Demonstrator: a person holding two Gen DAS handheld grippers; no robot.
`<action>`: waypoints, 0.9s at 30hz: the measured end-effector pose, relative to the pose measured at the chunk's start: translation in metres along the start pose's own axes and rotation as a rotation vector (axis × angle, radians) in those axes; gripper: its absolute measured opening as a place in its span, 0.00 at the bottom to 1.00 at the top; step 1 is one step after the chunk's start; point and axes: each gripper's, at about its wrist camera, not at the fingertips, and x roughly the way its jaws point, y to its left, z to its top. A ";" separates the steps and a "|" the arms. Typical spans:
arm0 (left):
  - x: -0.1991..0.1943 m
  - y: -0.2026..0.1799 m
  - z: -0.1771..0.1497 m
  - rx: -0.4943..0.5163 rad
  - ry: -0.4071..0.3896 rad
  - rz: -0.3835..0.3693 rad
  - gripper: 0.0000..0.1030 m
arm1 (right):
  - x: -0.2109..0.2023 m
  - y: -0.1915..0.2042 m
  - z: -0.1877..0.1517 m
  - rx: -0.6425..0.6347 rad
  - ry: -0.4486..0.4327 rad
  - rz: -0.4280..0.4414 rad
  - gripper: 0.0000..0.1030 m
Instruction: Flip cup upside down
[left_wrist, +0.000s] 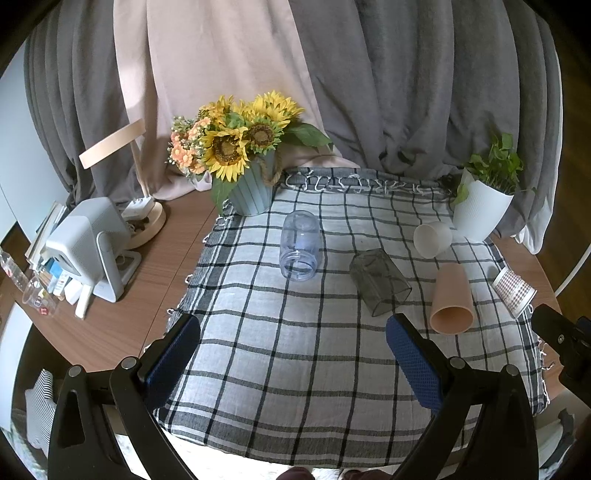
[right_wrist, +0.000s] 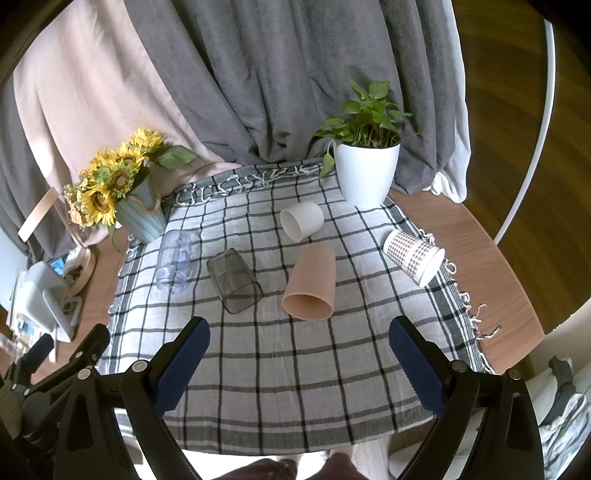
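Your wood-grain desk (right_wrist: 476, 236) carries a woven plaid cloth (right_wrist: 295, 369), grey-white with dark check lines and a fringed edge. Grey and beige curtains (right_wrist: 258, 74) hang in folds behind it.

At the back right stands a ribbed white plant pot (right_wrist: 365, 173) with leafy green stems; at the back left, a fluted pale-blue sunflower pot (left_wrist: 251, 192) with a rope handle.

Five cups lie on their sides on the cloth, all apart from one another:
- peach cup (right_wrist: 312, 282), matte, tapered, mouth towards you, near centre.
- smoky cup (right_wrist: 234, 280), see-through grey, squarish in section, just left of the peach one.
- clear jar-like cup (left_wrist: 299, 245), bluish, threaded mouth, farthest left.
- dotted paper cup (right_wrist: 413, 256), by the cloth's right edge.
- white cup (right_wrist: 301, 220), short, smooth, nearest the plant pot.

Your left tool (left_wrist: 291, 354) hovers over the near cloth, jaws spread wide, blue textured pads (left_wrist: 173, 354) holding nothing. Your right tool (right_wrist: 299, 354) likewise: jaws wide apart, empty, short of the peach cup.
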 end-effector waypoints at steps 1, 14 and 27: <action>0.000 0.000 0.000 0.000 0.000 -0.001 1.00 | 0.000 -0.001 0.000 0.000 -0.001 0.001 0.95; 0.001 0.001 0.000 0.002 0.001 -0.002 1.00 | 0.003 0.001 0.001 0.000 0.001 0.001 0.95; 0.002 0.003 0.000 0.002 0.004 0.000 1.00 | 0.006 0.003 0.003 0.001 0.002 0.000 0.95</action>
